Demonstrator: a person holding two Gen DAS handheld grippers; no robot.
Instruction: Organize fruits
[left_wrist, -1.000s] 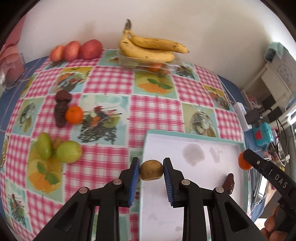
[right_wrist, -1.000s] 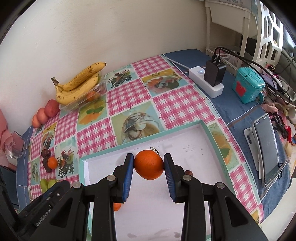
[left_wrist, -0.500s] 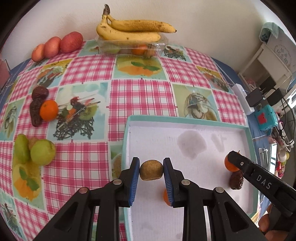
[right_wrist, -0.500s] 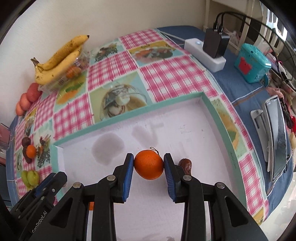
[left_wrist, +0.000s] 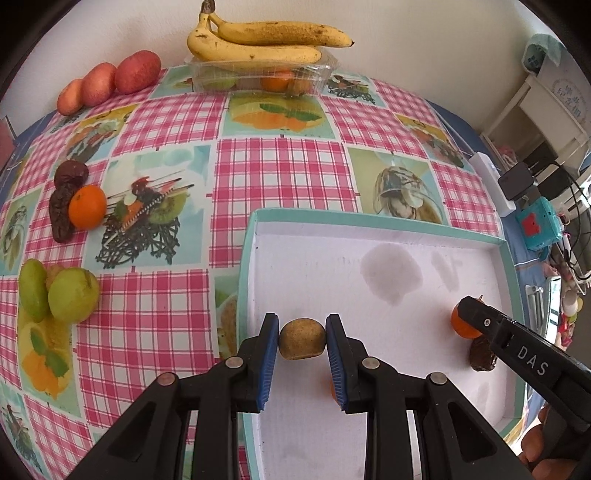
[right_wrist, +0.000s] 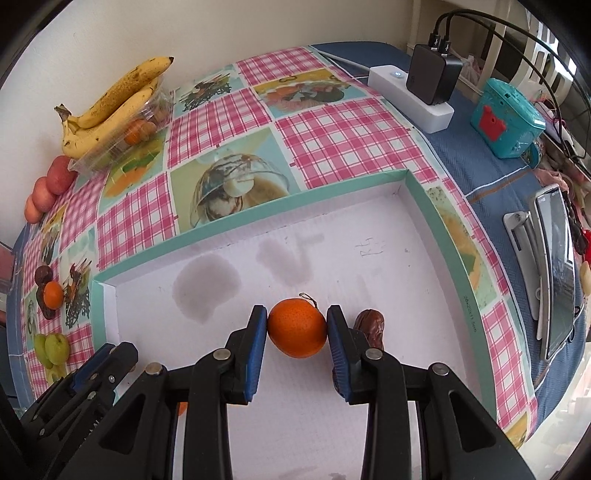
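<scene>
The left gripper (left_wrist: 302, 345) is clamping a kiwi (left_wrist: 302, 339) between its 2 blue fingers (left_wrist: 269, 354), and is holding it over the near-left part of the tray (left_wrist: 373, 218). The kiwi's long axis is running across the fingers, side to side. The right gripper (right_wrist: 297, 332) is clamping an orange (right_wrist: 297, 328) in the same way, over the near-right part of the tray floor, just left of a date (right_wrist: 370, 325) that is lying there. In the left wrist view the orange is appearing close to the floor, possibly touching it; the fisheye view is not settling this.

A second orange (left_wrist: 332, 387) is lying in the tray just beyond the left fingers, mostly hidden by them.

Judgement: both hands are in the placing step. The release of the kiwi is turning on the gap straight below it, since the hidden orange is sitting slightly to its right. Pears (left_wrist: 72, 295), apples (left_wrist: 136, 72) and bananas (left_wrist: 258, 42) are lying on the counter (left_wrist: 280, 166), not yet sorted.
</scene>
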